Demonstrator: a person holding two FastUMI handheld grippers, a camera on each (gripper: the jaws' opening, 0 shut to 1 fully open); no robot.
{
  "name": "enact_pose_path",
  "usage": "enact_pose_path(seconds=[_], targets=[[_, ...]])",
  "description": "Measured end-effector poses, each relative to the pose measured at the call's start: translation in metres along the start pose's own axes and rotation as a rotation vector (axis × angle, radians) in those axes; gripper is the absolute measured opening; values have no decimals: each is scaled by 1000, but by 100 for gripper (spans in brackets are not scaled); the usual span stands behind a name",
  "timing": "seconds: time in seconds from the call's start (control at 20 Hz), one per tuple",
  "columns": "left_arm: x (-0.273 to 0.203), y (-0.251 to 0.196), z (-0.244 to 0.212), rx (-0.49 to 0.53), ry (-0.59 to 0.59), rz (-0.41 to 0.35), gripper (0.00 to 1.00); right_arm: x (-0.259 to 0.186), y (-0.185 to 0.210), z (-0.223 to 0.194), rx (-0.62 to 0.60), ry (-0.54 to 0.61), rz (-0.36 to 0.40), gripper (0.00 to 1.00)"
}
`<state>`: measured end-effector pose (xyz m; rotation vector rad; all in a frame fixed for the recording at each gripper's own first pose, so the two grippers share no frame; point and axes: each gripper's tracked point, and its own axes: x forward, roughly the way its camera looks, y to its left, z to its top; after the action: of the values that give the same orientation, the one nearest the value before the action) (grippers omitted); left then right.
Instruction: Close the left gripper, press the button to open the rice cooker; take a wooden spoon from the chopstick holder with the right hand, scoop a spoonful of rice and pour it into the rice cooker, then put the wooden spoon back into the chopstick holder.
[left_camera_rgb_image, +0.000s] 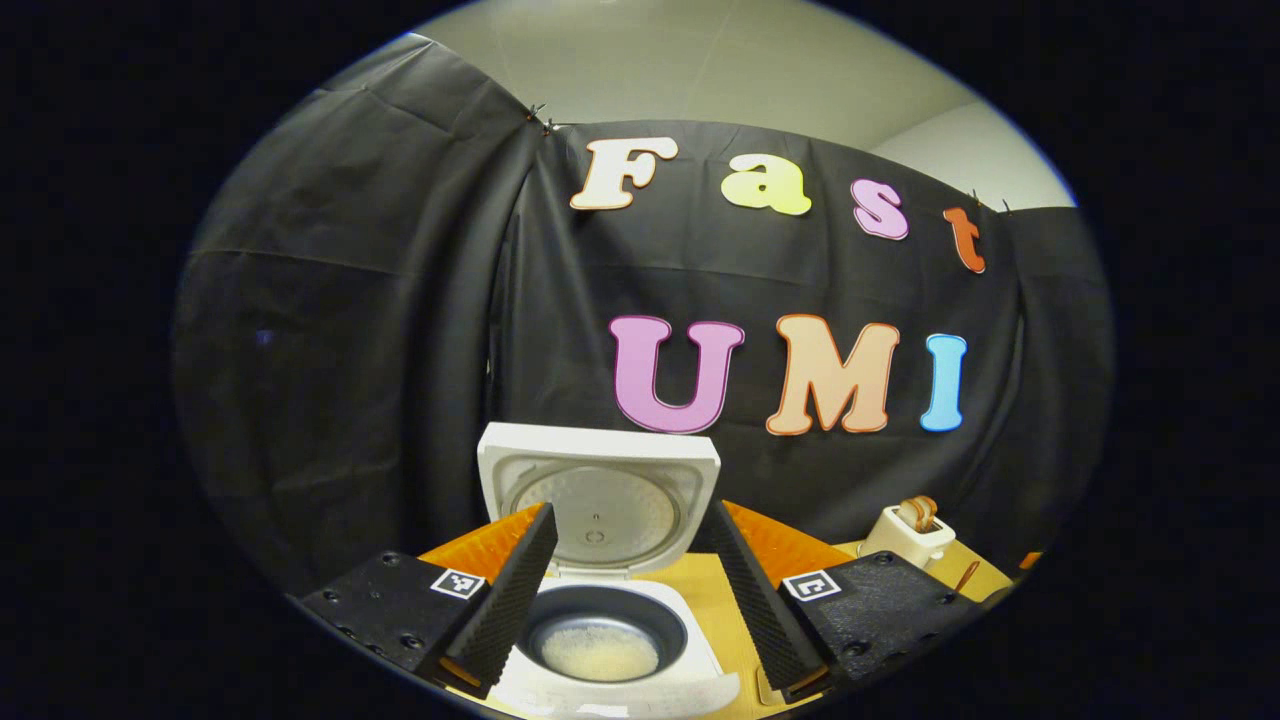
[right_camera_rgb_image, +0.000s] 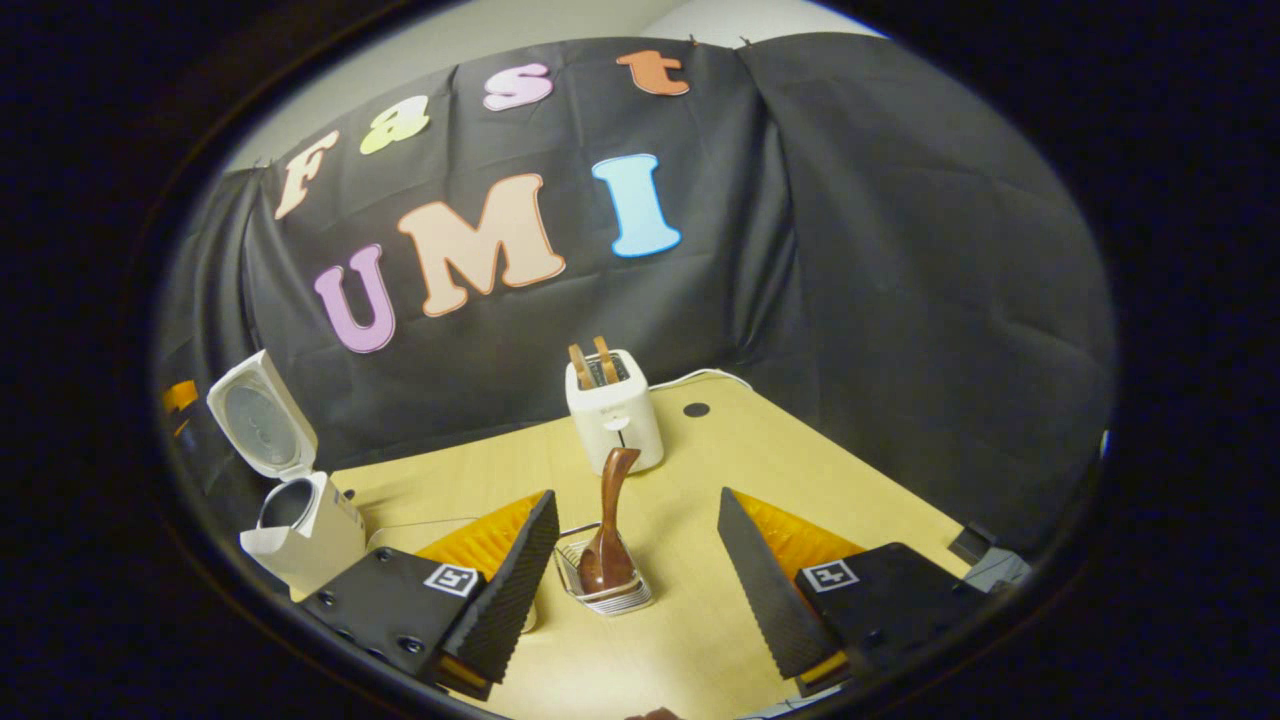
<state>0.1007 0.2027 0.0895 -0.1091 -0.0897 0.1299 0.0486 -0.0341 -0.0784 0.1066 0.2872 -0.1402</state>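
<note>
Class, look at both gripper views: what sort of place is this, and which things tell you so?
Probably a mock kitchen set up in a booth: an open rice cooker, a toaster and a wooden spoon in its holder sit on a table before a black cloth wall.

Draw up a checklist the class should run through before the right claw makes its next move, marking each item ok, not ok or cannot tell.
1. Rice cooker lid up: ok, standing open.
2. Rice in the inner pot: ok, a pale layer on the bottom.
3. Wooden spoon in the holder: ok, handle leaning up.
4. Right claw open: ok, fingers wide apart either side of the spoon.
5. Left claw open: ok, hanging over the cooker.
6. Toaster out of the way: ok, behind the holder.
</note>
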Motion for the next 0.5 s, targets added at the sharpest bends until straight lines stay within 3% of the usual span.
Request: enact_pose_path(seconds=[0.25, 0.3, 0.5], targets=[[57, 20, 31, 24, -21, 11, 92, -23, -1, -7, 16, -12, -37, 99], [69, 22, 35, 27, -22, 8, 87, -28, 0, -10, 24, -9, -40, 100], [111, 33, 24, 42, 32, 13, 91, -43, 0, -18, 40, -11, -77, 100]])
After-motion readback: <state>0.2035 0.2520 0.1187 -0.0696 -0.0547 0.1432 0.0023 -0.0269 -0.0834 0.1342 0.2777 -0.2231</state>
